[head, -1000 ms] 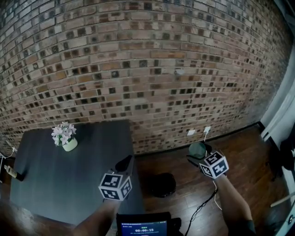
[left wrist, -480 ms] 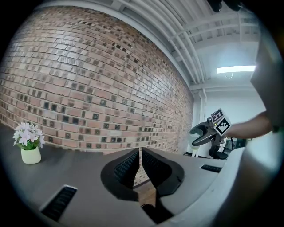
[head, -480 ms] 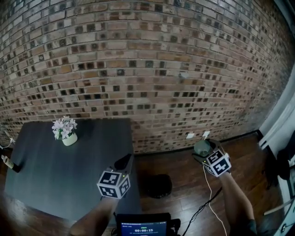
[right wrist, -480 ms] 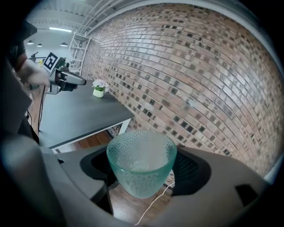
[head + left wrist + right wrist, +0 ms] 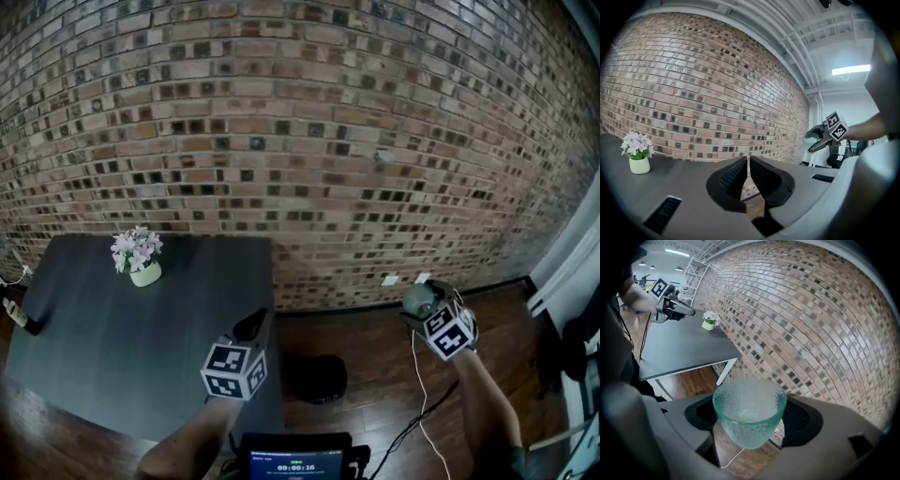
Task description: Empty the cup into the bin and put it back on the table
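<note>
1. Brick wall [image 5: 309,141]: rough, mottled, mortar-lined, rising beyond both sets of fingers.
2. Floor [image 5: 375,356]: glossy dark wood planks, well below the right fingers.
3. Table [image 5: 122,347]: flat matte grey top on pale legs, beneath the left fingers and well to the left of the right ones.
4. Bin [image 5: 319,378]: low, round and dark, standing on the floor down and to the left of the right fingers, not yet beneath them.
5. Right gripper [image 5: 750,427]: fingers spread wide and clamped on the cup's sides, holding it in the air off the table.
6. Left gripper [image 5: 748,176]: ribbed black fingers pressed together, nothing between them.
7. Cup [image 5: 749,401]: pale green pebbled glass, rounded bowl shape, mouth roughly upright between the right fingers. Possibly a faint yellowish trace at the bottom; too dim to be sure.
8. Flower pot [image 5: 142,272]: small, pale, with lilac blooms, on the table far ahead of the left fingers.
9. Judged step: carrying the cup between table and bin. Next move calls for bringing the fingers over the bin's mouth and rolling the wrist to tip the cup, keeping a firm grip on the slick glass.
</note>
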Motion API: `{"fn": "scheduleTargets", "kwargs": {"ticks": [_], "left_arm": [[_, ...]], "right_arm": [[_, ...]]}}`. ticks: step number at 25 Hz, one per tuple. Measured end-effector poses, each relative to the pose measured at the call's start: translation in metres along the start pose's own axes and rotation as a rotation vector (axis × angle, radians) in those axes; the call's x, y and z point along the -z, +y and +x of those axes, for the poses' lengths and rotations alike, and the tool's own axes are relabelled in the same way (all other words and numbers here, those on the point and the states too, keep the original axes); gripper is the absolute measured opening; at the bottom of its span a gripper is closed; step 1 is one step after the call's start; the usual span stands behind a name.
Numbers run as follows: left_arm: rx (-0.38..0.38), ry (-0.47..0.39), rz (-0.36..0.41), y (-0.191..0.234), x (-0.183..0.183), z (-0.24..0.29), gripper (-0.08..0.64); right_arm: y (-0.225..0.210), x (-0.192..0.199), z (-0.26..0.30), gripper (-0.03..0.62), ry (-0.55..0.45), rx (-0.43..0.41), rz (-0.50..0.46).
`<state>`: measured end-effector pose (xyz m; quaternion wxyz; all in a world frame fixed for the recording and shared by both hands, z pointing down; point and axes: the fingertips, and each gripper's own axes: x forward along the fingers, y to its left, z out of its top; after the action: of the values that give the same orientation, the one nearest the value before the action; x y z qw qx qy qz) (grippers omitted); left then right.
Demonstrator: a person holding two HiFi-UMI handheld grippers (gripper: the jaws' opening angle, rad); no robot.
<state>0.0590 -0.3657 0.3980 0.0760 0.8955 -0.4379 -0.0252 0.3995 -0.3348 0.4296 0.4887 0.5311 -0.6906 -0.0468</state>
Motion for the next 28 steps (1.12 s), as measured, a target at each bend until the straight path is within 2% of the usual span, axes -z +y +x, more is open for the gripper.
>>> {"fn": "scheduleTargets", "kwargs": {"ticks": [7, 10, 22, 28], "left_arm": [[-0.039, 0.001, 0.019, 0.009, -0.001, 0.002, 0.015], [-0.040, 0.004, 0.024, 0.010, 0.000, 0.004, 0.051], [-0.057, 0.011, 0.020, 0.027, 0.001, 0.008, 0.051], [-0.049, 0.010, 0.011, 0.032, -0.001, 0.011, 0.051]], "right_arm": [[-0.004, 0.000, 0.003, 0.394, 0.053, 0.026, -0.126], [-0.008, -0.002, 0.006, 0.394, 0.065, 0.030, -0.150], [-0.015, -0.008, 0.024, 0.394, 0.103, 0.028, -0.211], [-0.017, -0.016, 0.025, 0.394, 0.156, 0.048, -0.310]]}}
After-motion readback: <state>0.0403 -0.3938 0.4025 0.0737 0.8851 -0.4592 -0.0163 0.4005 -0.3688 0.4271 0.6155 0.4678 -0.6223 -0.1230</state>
